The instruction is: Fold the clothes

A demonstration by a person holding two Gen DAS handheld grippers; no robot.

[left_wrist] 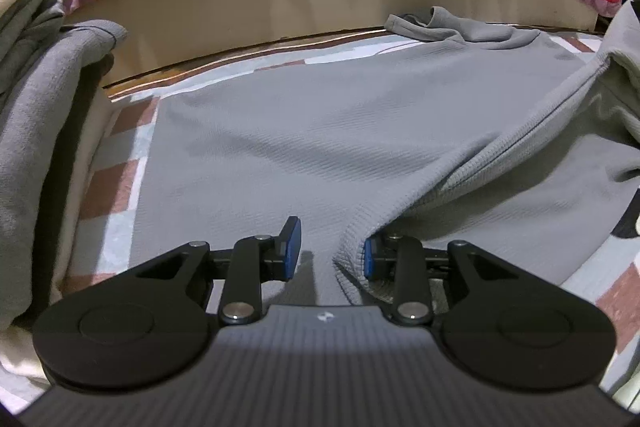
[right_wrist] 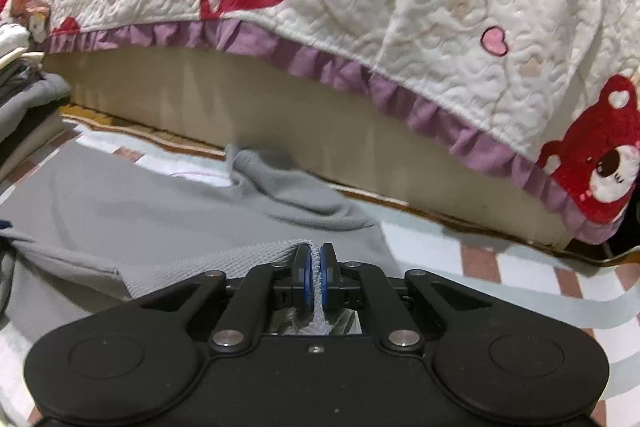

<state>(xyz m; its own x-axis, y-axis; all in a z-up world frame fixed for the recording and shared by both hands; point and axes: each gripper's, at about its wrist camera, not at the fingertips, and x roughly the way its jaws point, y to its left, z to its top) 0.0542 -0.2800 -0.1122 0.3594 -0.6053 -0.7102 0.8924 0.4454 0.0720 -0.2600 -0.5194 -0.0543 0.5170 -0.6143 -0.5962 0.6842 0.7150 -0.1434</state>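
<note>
Checked bedding (left_wrist: pixel 120 187) carries the grey garment (left_wrist: pixel 300 131), spread flat. Left gripper (left_wrist: pixel 328 255) stands apart, a ribbed fold touching one pad. Only the right view shows the right gripper (right_wrist: pixel 317 277) clamped on the hem. No legible writing.

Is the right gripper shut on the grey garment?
Yes. The right gripper is shut: its blue pads pinch a ribbed edge of the grey garment.

You will find no readable words, numbers or brand names anywhere in either view. The only mark is a small pale emblem (left_wrist: pixel 321 316) on the near body of the left gripper (left_wrist: pixel 328 251), too small to make out.
</note>
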